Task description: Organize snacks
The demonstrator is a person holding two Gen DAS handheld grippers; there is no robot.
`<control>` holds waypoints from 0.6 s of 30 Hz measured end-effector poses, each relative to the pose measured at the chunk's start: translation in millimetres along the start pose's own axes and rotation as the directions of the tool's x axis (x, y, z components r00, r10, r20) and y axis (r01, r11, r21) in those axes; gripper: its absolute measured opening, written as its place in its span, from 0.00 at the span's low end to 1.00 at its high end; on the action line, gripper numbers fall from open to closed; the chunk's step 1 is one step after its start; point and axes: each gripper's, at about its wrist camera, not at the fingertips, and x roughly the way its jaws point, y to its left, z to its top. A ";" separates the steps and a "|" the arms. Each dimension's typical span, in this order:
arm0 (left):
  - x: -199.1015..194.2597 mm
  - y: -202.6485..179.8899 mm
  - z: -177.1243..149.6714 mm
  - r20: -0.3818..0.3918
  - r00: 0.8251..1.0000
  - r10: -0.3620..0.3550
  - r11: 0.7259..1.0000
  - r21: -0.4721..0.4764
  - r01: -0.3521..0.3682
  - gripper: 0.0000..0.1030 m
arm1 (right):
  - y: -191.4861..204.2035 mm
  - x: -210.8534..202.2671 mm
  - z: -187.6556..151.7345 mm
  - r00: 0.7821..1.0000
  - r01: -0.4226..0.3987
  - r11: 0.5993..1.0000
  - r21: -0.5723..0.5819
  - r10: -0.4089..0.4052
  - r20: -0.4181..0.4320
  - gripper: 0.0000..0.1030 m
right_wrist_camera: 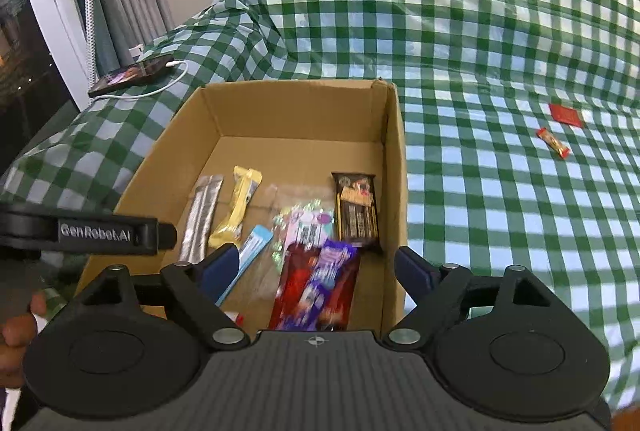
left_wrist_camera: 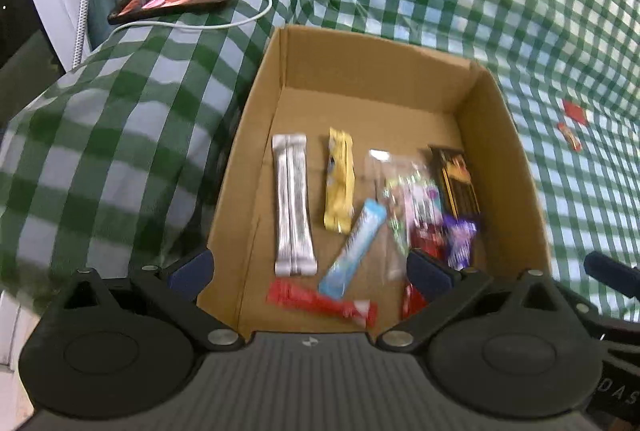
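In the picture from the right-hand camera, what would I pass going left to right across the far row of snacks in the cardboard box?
Silver twin-stick packet → yellow wrapped bar → clear crinkly bag of pastel sweets → dark brown chocolate pack, nearest the box's right wall.

The left gripper [left_wrist_camera: 309, 269] points steeply downward with its jaws spread wide, nothing pressed between the blue pads [left_wrist_camera: 428, 273]. The right gripper [right_wrist_camera: 317, 267] also tilts downward, its jaws standing apart and gripping nothing. Just to the right of the left gripper's right finger, a dark fingertip of the right gripper shows. To the left of the right gripper, the left one's black arm reaches in, with a hand [right_wrist_camera: 16, 335] below it.
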 end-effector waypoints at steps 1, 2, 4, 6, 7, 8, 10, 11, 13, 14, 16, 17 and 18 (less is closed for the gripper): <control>-6.7 -1.8 -5.3 0.002 1.000 0.003 1.000 0.008 -0.003 1.00 | 1.9 -6.7 -3.5 1.000 -0.004 1.000 0.006 0.004 0.001 0.86; -13.9 -3.6 -10.8 0.005 1.000 0.007 1.000 0.014 -0.007 1.00 | 4.1 -13.4 -6.7 1.000 -0.007 1.000 0.009 0.007 0.003 0.87; -26.4 -6.4 -20.9 0.011 1.000 0.009 1.000 0.022 -0.009 1.00 | 8.7 -28.7 -14.4 1.000 -0.007 1.000 0.000 0.007 0.016 0.88; -38.5 -9.5 -29.8 0.019 1.000 0.007 0.999 0.035 -0.008 1.00 | 12.6 -44.3 -23.1 0.999 -0.005 1.000 -0.012 0.005 0.034 0.89; -44.1 -10.9 -33.8 0.024 1.000 0.009 0.999 0.040 -0.009 1.00 | 14.1 -50.6 -26.8 0.999 -0.006 1.000 -0.014 0.007 0.040 0.90; -50.6 -12.7 -38.2 0.031 0.999 0.009 0.999 0.046 -0.011 1.00 | 14.6 -56.8 -30.0 0.999 -0.008 1.000 -0.014 0.008 0.046 0.90; -62.6 -15.1 -45.7 0.047 0.999 0.010 0.998 0.057 -0.012 1.00 | 16.2 -69.8 -36.5 0.998 -0.012 1.000 -0.015 0.012 0.062 0.90; -68.9 -17.0 -49.7 0.056 0.998 0.010 0.998 0.063 -0.013 1.00 | 18.1 -75.0 -38.2 0.997 -0.011 1.000 -0.015 0.012 0.070 0.91; -78.8 -20.6 -56.2 0.071 0.997 0.009 0.997 0.073 -0.014 1.00 | 19.0 -85.8 -42.0 0.996 -0.012 1.000 -0.016 0.013 0.091 0.91; -82.6 -22.3 -58.8 0.077 0.997 0.013 0.997 0.075 -0.019 1.00 | 19.3 -90.3 -43.5 0.995 -0.013 1.000 -0.016 0.014 0.100 0.91; -89.7 -25.1 -63.8 0.086 0.996 0.016 0.997 0.079 -0.023 1.00 | 19.1 -100.4 -47.0 0.993 -0.014 1.000 -0.016 0.016 0.119 0.91; -93.0 -26.3 -66.2 0.090 0.996 0.018 0.996 0.080 -0.025 1.00 | 19.2 -104.6 -48.9 0.992 -0.015 1.000 -0.016 0.017 0.127 0.92; -96.4 -27.4 -68.5 0.094 0.995 0.020 0.996 0.080 -0.027 1.00 | 18.8 -108.8 -50.4 0.991 -0.017 1.000 -0.015 0.019 0.135 0.92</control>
